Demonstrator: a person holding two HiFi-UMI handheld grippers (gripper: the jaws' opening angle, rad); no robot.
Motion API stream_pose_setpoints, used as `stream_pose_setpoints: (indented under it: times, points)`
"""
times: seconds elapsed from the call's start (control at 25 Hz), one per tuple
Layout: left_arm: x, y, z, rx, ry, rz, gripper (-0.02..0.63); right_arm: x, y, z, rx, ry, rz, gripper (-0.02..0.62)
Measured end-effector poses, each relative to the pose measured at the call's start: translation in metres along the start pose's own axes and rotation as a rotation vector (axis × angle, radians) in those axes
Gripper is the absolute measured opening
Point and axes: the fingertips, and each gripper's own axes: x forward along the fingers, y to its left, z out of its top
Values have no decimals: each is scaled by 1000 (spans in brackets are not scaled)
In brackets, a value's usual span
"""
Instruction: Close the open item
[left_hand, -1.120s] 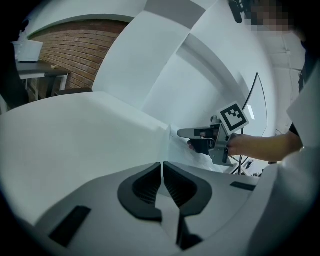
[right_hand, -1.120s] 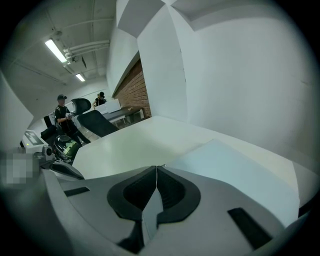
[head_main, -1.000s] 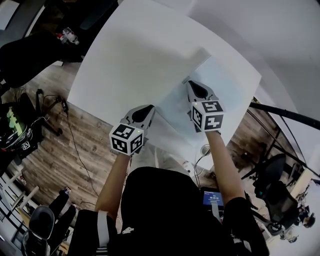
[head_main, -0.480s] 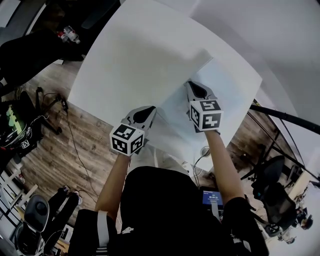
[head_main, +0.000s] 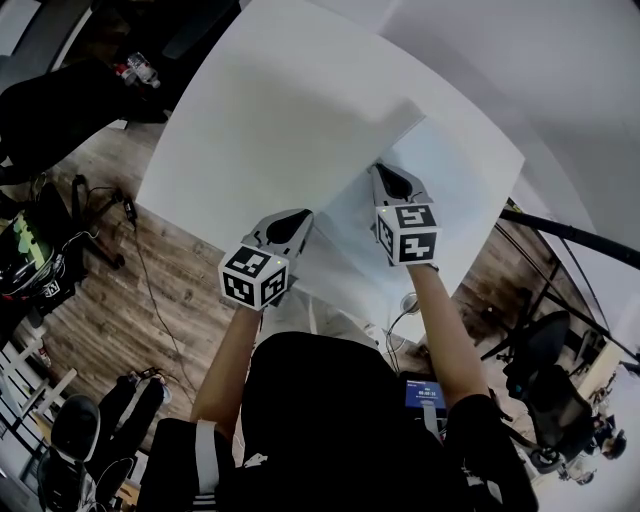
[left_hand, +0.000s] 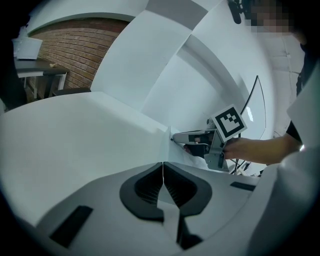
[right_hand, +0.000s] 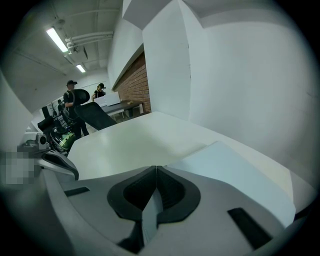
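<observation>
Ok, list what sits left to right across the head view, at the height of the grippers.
Black and green item on the floor → left gripper → right gripper → black bar beyond the table's right edge.

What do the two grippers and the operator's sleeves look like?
Left gripper and right gripper: grey moulded bodies, black ribbed jaw pads, each carrying a white cube with black square markers. Operator wears a black top; white stripes on the left sleeve.
</observation>
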Motion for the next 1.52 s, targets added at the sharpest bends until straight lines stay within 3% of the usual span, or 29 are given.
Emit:
stream_pose_setpoints:
  times: [0.52,1.04,1.52]
  points:
    - [-3,-14,20,35,-10,-21,12,-9,4,11,41,-31,72,40]
    - [-3,-41,45,102,-26,-53,12,-36,1,26,68,-84,67,40]
    - [-16,-51,79,160,-74,-33,12,-62,9,46,63,-145,74,40]
